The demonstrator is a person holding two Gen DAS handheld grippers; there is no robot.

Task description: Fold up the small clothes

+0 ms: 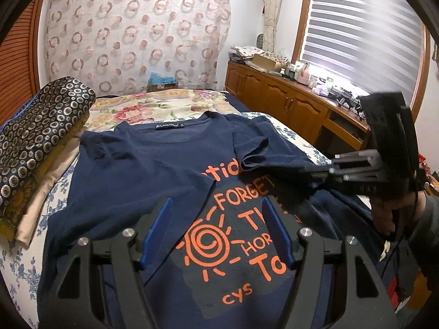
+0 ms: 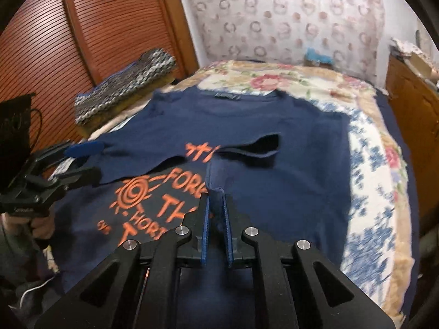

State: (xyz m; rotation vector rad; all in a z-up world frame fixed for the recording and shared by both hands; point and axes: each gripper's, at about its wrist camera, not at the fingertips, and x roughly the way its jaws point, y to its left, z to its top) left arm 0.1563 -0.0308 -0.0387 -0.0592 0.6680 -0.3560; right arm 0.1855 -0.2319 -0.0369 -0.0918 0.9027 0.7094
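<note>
Left wrist view: navy T-shirt (image 1: 153, 164) lies face-up on the bed (image 1: 24, 249), collar at the far end, orange print near the camera; both sleeves sit folded in over the chest.
Shirt long axis: runs collar-to-hem, straight away from both wrist cams, roughly in line w/ the bed's length.
Left hand-held gripper (image 1: 216, 230): released, blue pads spread wide, nothing between them; hovers over the sun print (image 1: 205, 242) at the shirt's lower middle. Whether pads touch cloth, can't tell.
Right hand-held gripper (image 2: 216, 219): clenched on a fold of navy cloth at the shirt's right half, jaws nearly together w/ fabric pinched between them. In the left wrist view it reaches in from the right, tips at the folded-in right side.
Right sleeve (image 2: 258, 145): lies across the chest, open cuff facing right, just beyond the right gripper's tips.
Nearer hand: right one already has the right edge; left is nearer the left folded edge (image 1: 192, 192), which lies ahead and slightly left of its pads.
Likely next move (judgement): right side panel gets carried leftward across the long axis toward the centre line; the fold needs to stay parallel to that axis or the hem ends up skewed.
Progress (judgement): mid-fold, sides partly in, lengthwise fold not yet done.
Surroundings: patterned folded bedding (image 1: 35, 126) left of the shirt, floral quilt (image 1: 153, 104) beyond the collar, wooden cabinet (image 1: 277, 93) far right.
</note>
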